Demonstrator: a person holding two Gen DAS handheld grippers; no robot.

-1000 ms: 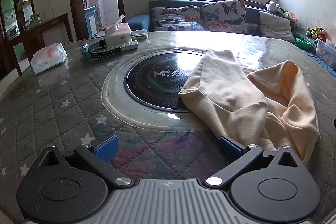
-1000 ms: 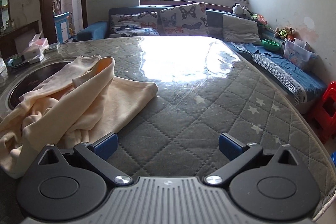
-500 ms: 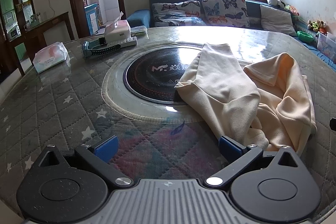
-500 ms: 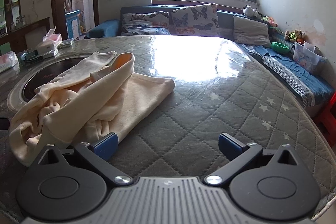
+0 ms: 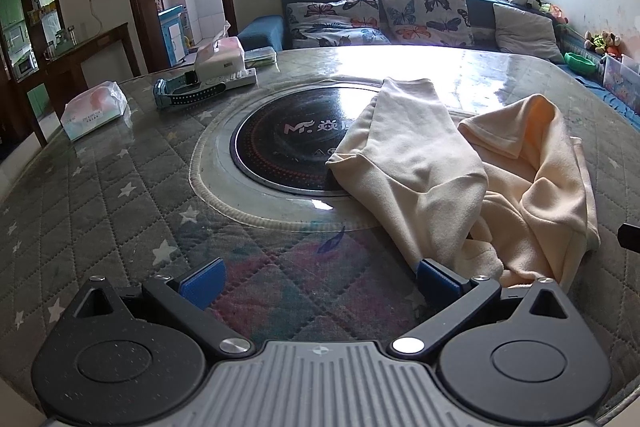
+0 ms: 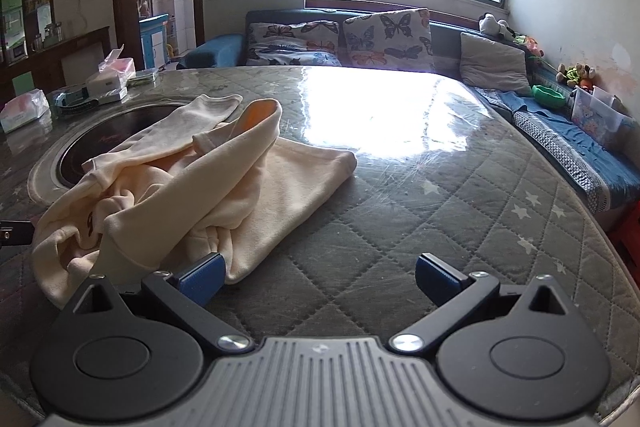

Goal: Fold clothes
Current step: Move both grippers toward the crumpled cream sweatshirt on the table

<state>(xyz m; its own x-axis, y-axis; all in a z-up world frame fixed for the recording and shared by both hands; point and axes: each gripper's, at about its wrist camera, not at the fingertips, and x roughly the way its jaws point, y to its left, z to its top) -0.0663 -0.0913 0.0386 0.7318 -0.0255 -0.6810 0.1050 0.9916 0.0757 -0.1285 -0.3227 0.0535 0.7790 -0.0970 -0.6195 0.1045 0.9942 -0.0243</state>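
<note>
A crumpled cream-yellow garment (image 5: 460, 179) lies on the quilted round table, partly over the black induction plate (image 5: 288, 139). It also shows in the right wrist view (image 6: 192, 187), at the left. My left gripper (image 5: 320, 279) is open and empty, low over the table, with its right blue pad (image 5: 434, 277) at the garment's near edge. My right gripper (image 6: 320, 277) is open and empty, with its left blue pad (image 6: 204, 273) touching the garment's near hem.
Two tissue packs (image 5: 94, 111) (image 5: 220, 57), a teal strap (image 5: 188, 91) and a white power strip sit at the table's far left. A sofa with butterfly cushions (image 5: 424, 11) stands behind the table. The table edge curves close on the right (image 6: 600, 247).
Both grippers have drawn back and turned slightly, so the garment sits more centred in view. The garment has not moved. Both grippers stay open.
</note>
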